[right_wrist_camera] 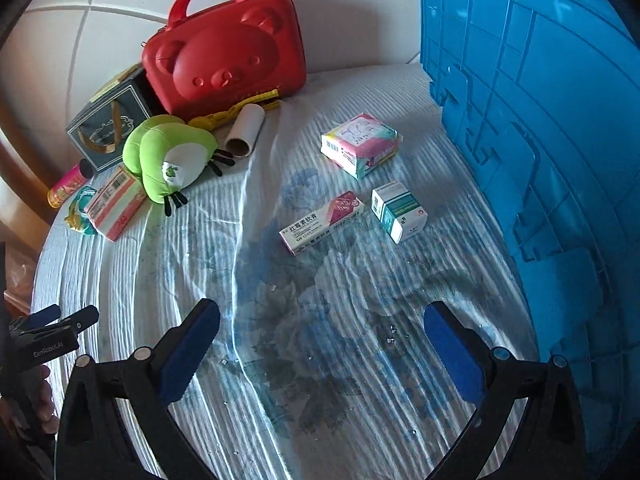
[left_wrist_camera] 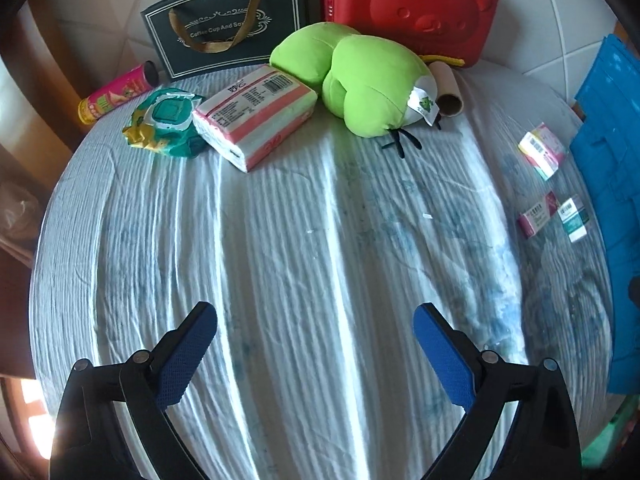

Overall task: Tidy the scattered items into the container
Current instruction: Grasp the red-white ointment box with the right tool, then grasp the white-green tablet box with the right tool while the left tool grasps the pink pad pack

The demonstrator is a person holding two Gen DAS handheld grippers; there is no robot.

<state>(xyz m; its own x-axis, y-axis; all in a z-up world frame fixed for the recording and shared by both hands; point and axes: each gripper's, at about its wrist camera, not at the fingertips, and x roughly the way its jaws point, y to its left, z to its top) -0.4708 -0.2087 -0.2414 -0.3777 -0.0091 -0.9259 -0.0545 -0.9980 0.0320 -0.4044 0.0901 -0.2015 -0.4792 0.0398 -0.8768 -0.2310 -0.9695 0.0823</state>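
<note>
A big blue plastic crate (right_wrist_camera: 532, 128) stands at the right of the bed; it also shows in the left wrist view (left_wrist_camera: 612, 184). Near it lie a pink-white packet (right_wrist_camera: 360, 145), a long red-white ointment box (right_wrist_camera: 322, 222) and a small teal-white box (right_wrist_camera: 398, 211). Farther left lie a green plush (left_wrist_camera: 360, 80), a pink tissue pack (left_wrist_camera: 256, 114), a green wet-wipes pack (left_wrist_camera: 166, 122), a cardboard tube (left_wrist_camera: 448, 88) and a pink can (left_wrist_camera: 118, 92). My left gripper (left_wrist_camera: 316, 344) is open and empty above the sheet. My right gripper (right_wrist_camera: 320, 344) is open and empty, short of the boxes.
A red bear-shaped case (left_wrist_camera: 412, 8) and a dark gift bag (left_wrist_camera: 224, 26) lean against the white headboard at the back. The bed has a wrinkled blue-white striped sheet (left_wrist_camera: 304, 248). The left gripper (right_wrist_camera: 48, 328) appears at the right wrist view's left edge.
</note>
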